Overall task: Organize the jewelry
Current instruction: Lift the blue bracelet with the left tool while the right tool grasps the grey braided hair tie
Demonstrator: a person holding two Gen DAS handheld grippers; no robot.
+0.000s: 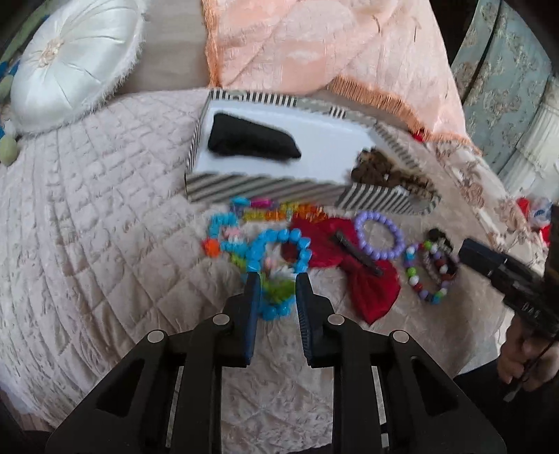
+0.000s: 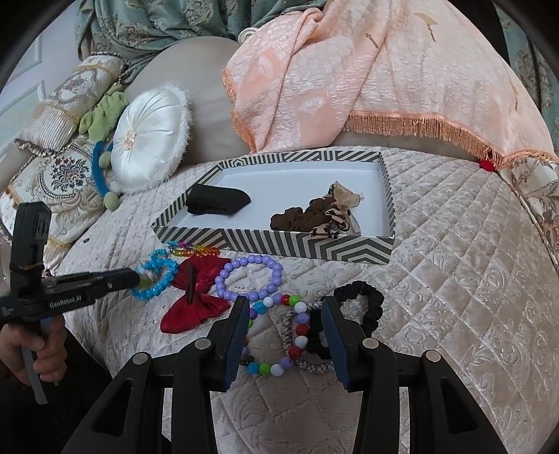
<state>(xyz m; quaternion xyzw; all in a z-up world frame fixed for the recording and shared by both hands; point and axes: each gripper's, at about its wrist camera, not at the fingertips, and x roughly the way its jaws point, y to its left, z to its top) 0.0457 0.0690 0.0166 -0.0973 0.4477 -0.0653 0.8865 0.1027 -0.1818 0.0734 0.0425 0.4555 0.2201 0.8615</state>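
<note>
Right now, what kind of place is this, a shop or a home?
Most likely a home, probably a living room or bedroom. The jewelry lies on a quilted velvet cover, with a round satin cushion beside it and patterned curtains behind.

Quilted bedspread [image 2: 454, 279], striped tray [image 2: 349, 249], bracelets [image 2: 249, 279], red bow [image 2: 195, 297]

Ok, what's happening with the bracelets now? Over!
Left gripper open, fingers astride blue bracelet. Right gripper open above multicolor bead bracelet. Striped box ahead, unobstructed.
</note>
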